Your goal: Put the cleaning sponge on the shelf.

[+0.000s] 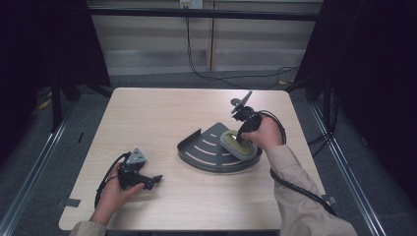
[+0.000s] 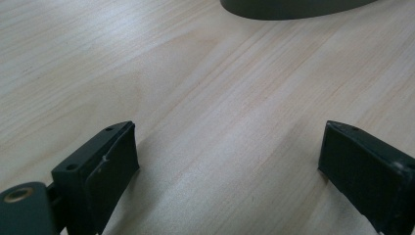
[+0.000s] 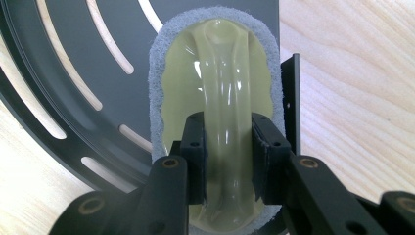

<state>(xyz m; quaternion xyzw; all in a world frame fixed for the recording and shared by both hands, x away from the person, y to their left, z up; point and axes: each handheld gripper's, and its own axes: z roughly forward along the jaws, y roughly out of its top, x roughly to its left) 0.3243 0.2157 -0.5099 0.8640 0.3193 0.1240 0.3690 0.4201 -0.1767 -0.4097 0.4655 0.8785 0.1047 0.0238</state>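
in the right gripper view the two black jaws of the right gripper [image 3: 227, 156] are closed on the raised glossy ridge of a yellow-green scrubbing pad [image 3: 218, 88], one jaw pressed against each side of that handle-like ridge. the pad has a grey fibrous rim all round its oval body and lies on a dark, fan-shaped slotted tray [image 3: 73, 73], close to the tray's straight upright wall; pale wood shows through the curved slots. in the high view the right hand [image 1: 265, 133] holds this gripper tilted down onto the pad [image 1: 237, 144], which sits at the right end of the tray [image 1: 206, 147], and the tray rests a little right of the middle of the bench [image 1: 147, 113], nearer the right edge than the left. a black cable loops from the gripper past the sleeve toward the near right corner.

the left gripper [image 2: 227, 161] has its jaws spread wide apart with nothing between them, just bare wood grain below. the curved dark edge of the tray [image 2: 293, 7] shows at the top of the left gripper view, well apart from the jaws. in the high view the left hand [image 1: 114, 189] holds this gripper [image 1: 152, 181] low over the bench near the near left corner, its grey three-cornered plate on top, pointing toward the tray.
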